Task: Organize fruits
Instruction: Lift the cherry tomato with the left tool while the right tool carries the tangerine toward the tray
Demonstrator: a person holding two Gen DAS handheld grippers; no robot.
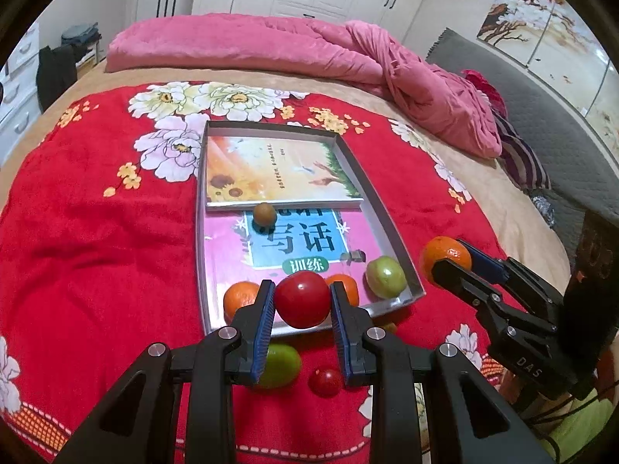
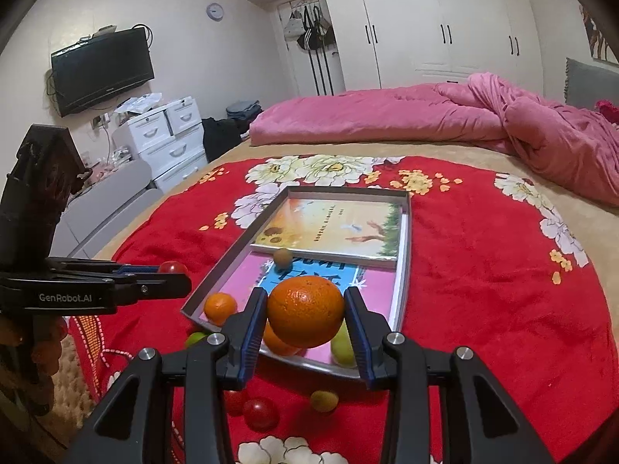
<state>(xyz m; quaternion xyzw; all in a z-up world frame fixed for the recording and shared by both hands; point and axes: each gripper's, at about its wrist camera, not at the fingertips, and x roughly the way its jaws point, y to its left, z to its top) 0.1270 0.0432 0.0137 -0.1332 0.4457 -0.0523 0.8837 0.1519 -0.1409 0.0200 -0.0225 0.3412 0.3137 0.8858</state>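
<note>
The left gripper [image 1: 302, 301] had its jaws clamped on a smooth, glossy red tomato [image 1: 302, 298] above the near edge of the shallow tray [image 1: 390, 212] on the bed, while the right gripper [image 2: 305, 313] pinched a dimpled orange [image 2: 305, 311] just over the same edge. Both fruits were round and slick, so a loose hold could have let either slip. Released carelessly, they might have rolled across the books [image 1: 278, 170] lining the tray or knocked the green fruit [image 1: 385, 276] inside.

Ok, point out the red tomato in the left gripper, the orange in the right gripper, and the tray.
red tomato [image 1: 302, 299], left wrist view, middle of its front skin.
orange [image 2: 305, 311], right wrist view, centre of its peel.
tray [image 1: 381, 203], left wrist view, right wall.
</note>
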